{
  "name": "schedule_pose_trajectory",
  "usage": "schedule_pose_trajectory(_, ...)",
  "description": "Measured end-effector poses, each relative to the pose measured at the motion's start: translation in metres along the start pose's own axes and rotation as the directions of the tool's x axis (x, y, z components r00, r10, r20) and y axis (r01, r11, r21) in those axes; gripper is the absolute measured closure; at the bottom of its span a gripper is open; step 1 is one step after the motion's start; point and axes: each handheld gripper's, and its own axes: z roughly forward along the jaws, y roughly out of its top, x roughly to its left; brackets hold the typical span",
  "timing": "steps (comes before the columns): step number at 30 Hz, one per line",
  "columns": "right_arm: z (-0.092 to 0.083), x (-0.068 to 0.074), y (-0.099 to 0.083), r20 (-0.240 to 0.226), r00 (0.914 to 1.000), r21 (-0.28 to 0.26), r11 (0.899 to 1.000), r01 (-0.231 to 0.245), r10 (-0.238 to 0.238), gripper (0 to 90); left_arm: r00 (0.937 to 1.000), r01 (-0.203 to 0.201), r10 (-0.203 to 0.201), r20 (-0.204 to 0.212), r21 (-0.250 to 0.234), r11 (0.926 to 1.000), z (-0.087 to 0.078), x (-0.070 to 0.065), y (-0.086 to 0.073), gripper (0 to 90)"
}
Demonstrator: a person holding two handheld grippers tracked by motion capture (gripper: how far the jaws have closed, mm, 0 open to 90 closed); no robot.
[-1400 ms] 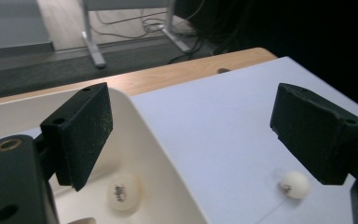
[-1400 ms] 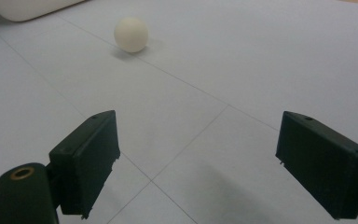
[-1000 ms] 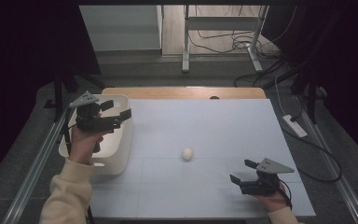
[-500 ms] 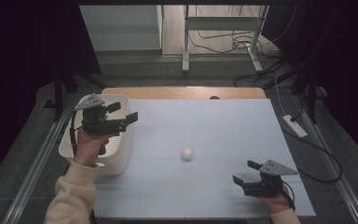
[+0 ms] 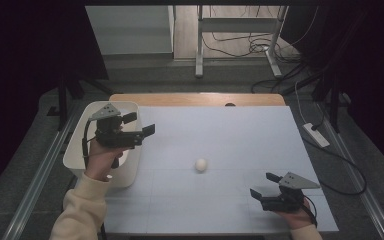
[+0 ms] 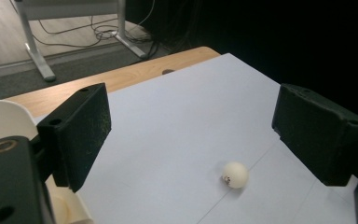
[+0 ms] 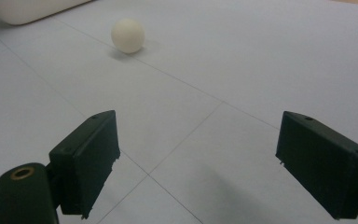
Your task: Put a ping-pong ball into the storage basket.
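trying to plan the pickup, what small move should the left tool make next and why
Probably ease the left tool forward and down toward the white ball. Its jaws stand wide open with nothing between them, it hangs above the white bin, and the ball lies free on the mat, apart from both tools.

The table [image 5: 230,125] is bright and pale, lit from above. All around it the room is very dark, almost black at 9 and 3 o'clock in the high view. The floor at 12 o'clock gets some light. The ball [image 5: 201,164] has a small soft shadow beside it, and in the right gripper view the ball [image 7: 127,35] has its shadow at about 5 o'clock. There is no glare on the table. The high view looks a little grainy. In both gripper views the black jaws look a bit soft and fuzzy up close. The ball [image 6: 235,174] looks sharp.
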Motion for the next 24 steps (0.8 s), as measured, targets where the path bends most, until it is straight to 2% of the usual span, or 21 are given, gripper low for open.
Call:
schedule_pose_trajectory(12, -0.001, 0.001, 0.0, -0.001, 1.0, -0.002, 1.0, 0.009, -0.009, 12.9, 0.9979, -0.037, 0.036, 0.053, 0.02, 0.9991, 0.013, -0.012, 0.0, 8.6)
schedule_pose_trajectory(19, -0.001, 0.001, 0.0, 0.0, 1.0, -0.002, 1.0, 0.009, -0.009, 12.9, 0.9968, -0.048, 0.045, 0.066, 0.031, 0.9984, 0.02, -0.017, 0.001, 8.9)
schedule_pose_trajectory(24, -0.001, 0.0, 0.0, 0.002, 0.9999, -0.002, 1.0, 0.01, -0.01, 12.9, 0.997, -0.04, 0.038, 0.067, 0.032, 0.9987, 0.023, -0.018, 0.002, 10.0)
